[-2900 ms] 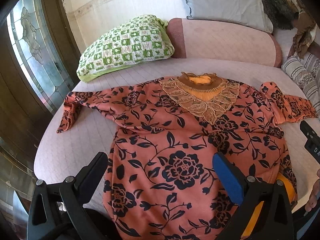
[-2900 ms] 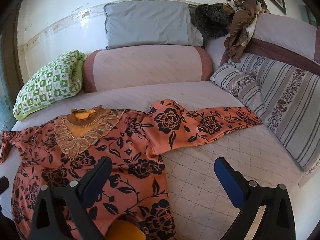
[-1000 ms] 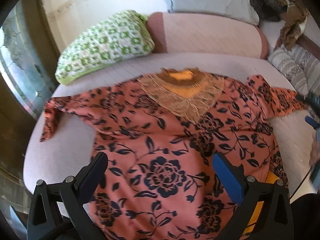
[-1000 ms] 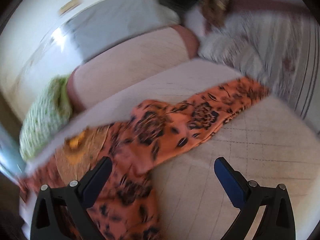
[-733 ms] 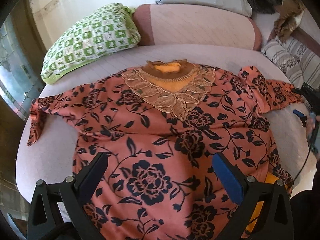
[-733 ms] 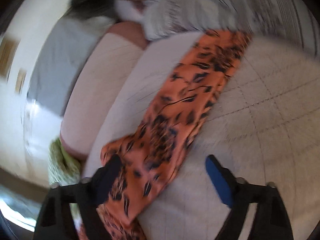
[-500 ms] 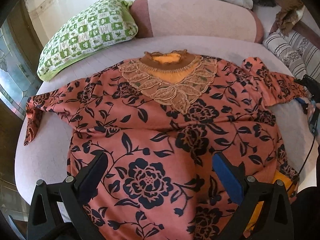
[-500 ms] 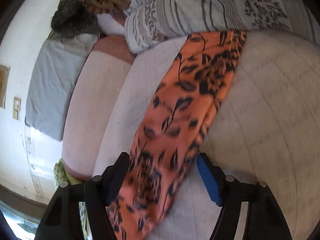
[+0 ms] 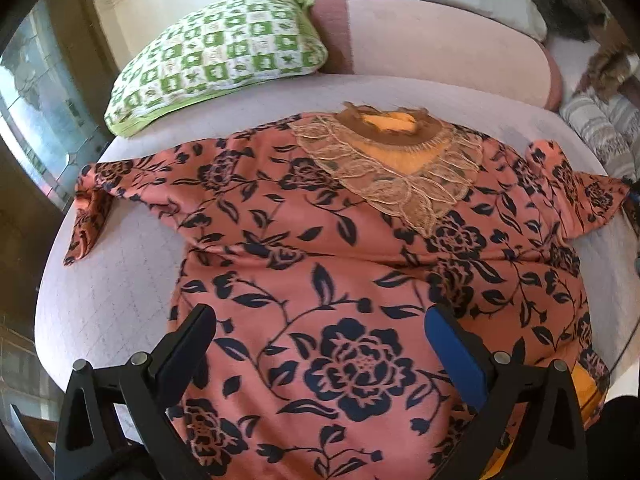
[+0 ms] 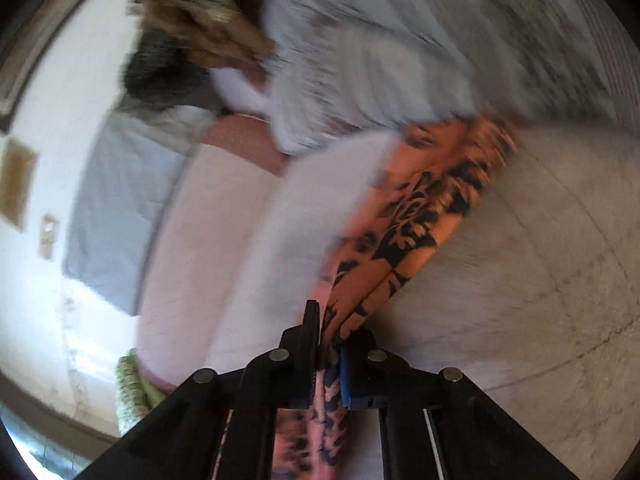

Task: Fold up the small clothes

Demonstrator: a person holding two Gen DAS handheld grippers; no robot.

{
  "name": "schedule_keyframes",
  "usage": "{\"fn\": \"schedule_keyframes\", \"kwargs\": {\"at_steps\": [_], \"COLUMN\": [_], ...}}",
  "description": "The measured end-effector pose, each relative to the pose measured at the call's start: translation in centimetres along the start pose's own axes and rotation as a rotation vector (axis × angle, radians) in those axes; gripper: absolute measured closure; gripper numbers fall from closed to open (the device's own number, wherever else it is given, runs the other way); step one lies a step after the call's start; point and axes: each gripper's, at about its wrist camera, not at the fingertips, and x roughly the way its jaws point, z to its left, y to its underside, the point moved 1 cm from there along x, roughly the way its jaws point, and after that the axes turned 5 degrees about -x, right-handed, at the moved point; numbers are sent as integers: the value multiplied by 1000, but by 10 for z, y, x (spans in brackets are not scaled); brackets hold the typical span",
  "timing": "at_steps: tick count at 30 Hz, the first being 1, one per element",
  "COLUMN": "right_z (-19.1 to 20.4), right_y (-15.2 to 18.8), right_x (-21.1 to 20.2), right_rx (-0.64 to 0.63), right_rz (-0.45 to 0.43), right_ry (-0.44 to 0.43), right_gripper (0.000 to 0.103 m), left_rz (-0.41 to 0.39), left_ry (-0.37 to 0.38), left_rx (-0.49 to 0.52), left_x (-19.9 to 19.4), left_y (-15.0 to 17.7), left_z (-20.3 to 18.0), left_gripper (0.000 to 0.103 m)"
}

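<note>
Orange floral blouse sleeve pinched in right gripper jaws (just closed), left gripper jaws spread.

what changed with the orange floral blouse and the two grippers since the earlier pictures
The right gripper swung over to the orange black-flowered blouse's sleeve, rolled, and its jaws have just closed on it. The left gripper hangs open above the blouse's body, a little nearer. The blouse lies spread flat as before.
</note>
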Motion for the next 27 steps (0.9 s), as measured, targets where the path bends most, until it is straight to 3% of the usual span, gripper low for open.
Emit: {"fn": "schedule_keyframes", "kwargs": {"at_steps": [7, 12, 16, 19, 23, 26, 27], "right_z": [114, 207, 269, 298, 304, 284, 275], "right_y": [32, 108, 184, 255, 358, 412, 421], "right_x": [-24, -31, -12, 11, 56, 81, 83], "right_rx": [-138, -297, -455, -554, -630, -591, -564], "right_rz": [19, 135, 269, 422, 722, 949, 989], "right_ry": [-258, -410, -443, -445, -431, -377, -362], "right_gripper": [94, 94, 94, 91, 88, 72, 66], "left_rz": [-43, -80, -92, -91, -81, -76, -75], "left_ry": [-3, -12, -25, -32, -51, -60, -63], "left_rx": [-34, -51, -81, -108, -143, -160, -162], "left_x": [-17, -31, -37, -37, -32, -30, -28], "left_y": [-4, -3, 0, 1, 1, -1, -2], "left_z": [25, 48, 75, 93, 112, 119, 120], "left_gripper": [0, 0, 0, 0, 0, 0, 0]}}
